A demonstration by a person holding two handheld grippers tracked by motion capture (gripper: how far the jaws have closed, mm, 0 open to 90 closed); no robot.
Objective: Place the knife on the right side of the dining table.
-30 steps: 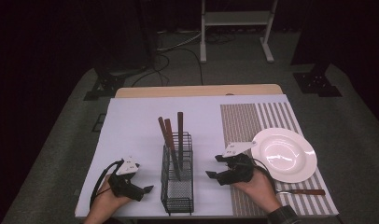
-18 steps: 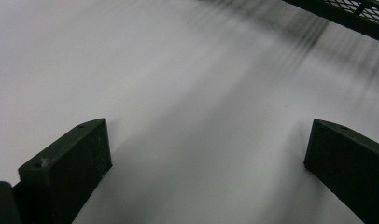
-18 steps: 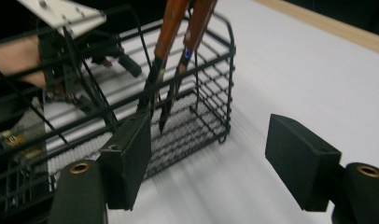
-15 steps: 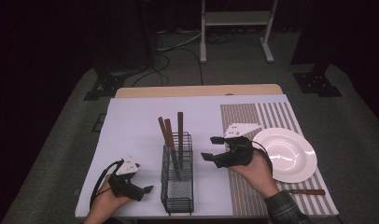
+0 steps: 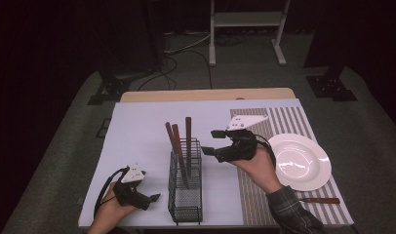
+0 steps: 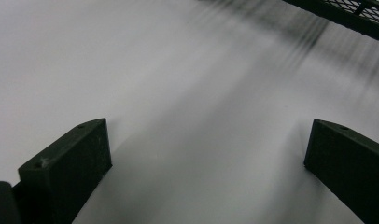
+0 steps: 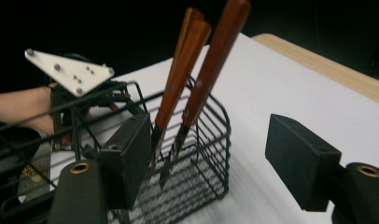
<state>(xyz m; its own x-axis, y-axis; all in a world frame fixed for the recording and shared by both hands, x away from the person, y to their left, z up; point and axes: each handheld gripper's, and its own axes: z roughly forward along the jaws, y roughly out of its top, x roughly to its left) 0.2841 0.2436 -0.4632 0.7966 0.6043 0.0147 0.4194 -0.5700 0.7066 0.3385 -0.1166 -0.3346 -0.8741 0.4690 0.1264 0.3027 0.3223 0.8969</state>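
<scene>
R gripper (image 5: 213,143) was raised w/ jaws apart, empty, just right of wire basket (image 5: 186,190) holding three wood-handled knives (image 5: 188,146). L gripper (image 5: 149,200) lay low on white tabletop (image 5: 137,131), jaws apart, empty, left of basket. Plate (image 5: 303,163) sat far right.
</scene>
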